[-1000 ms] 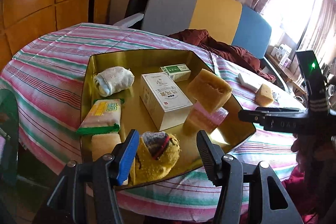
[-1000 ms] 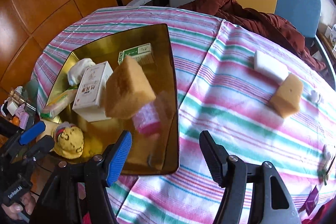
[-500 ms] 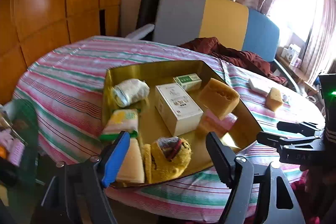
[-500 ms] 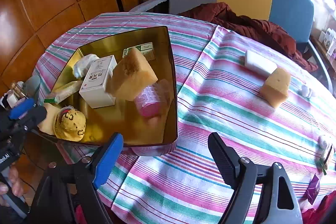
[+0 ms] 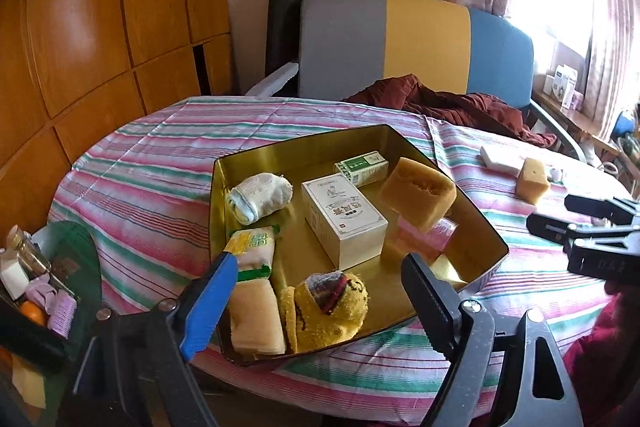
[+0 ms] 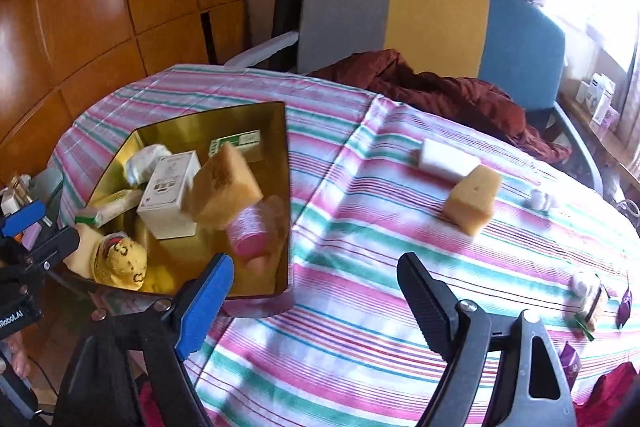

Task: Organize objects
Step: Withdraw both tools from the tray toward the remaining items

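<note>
A gold tray sits on the striped table. In it lie a white box, a tan sponge leaning on a pink pack, a green carton, a white sock, a yellow-green packet, a yellow sock and a pale sponge. Outside the tray lie a second tan sponge and a white block. My left gripper is open and empty at the tray's near edge. My right gripper is open and empty above the cloth right of the tray.
A grey, yellow and blue chair with a dark red garment stands behind the table. Small wrapped items lie at the table's right edge. A stand with small items is at the left. Wood panels line the left wall.
Both grippers have drawn back from the tray and risen, so the tray and table look farther away. The tan sponge stays leaning in the tray. Both stay open.
</note>
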Tool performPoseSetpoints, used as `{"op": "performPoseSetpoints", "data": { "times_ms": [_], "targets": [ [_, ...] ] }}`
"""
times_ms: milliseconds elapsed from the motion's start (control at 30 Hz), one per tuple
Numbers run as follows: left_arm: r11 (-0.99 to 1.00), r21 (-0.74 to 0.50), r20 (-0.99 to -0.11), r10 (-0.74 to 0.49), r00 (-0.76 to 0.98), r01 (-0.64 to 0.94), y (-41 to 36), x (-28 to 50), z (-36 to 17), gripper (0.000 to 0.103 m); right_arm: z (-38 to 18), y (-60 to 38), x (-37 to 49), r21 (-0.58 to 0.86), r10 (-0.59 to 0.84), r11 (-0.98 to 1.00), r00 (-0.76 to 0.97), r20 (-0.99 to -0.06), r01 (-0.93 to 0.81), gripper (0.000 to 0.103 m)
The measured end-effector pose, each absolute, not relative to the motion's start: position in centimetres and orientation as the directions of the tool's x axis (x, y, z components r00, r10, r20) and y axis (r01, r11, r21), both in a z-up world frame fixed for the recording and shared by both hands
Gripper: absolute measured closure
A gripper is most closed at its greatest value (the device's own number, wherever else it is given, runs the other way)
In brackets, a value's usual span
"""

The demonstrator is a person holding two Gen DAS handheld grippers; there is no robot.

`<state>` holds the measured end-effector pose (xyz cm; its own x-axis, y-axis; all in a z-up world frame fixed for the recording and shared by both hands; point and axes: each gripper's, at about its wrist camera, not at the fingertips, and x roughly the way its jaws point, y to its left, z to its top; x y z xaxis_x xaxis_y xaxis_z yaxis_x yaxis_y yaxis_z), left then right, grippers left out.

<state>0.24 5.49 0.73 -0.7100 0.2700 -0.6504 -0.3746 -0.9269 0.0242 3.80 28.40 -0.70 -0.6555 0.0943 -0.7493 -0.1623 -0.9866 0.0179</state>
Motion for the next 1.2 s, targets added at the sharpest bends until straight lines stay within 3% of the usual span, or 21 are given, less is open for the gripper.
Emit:
{"op": "performPoseSetpoints", "data": {
  "times_ms": [467, 1200],
  "targets": [
    [-0.890, 0.123, -0.631, 0.272, -0.726, -0.440, 8.9, 1.6, 1.6, 0.014, -3.1, 33.9, 5.9, 0.021, 0.172, -0.950, -0.577, -0.798, -0.313, 0.018],
    [-0.823, 0.161, -0.652, 0.326, -0.684, -0.545, 13.9, 2.3, 1.4, 0.013, -0.7, 42.0, 5.8, -0.072, 0.321, -0.904, -0.558, -0.765, -0.422, 0.018]
  ]
}}
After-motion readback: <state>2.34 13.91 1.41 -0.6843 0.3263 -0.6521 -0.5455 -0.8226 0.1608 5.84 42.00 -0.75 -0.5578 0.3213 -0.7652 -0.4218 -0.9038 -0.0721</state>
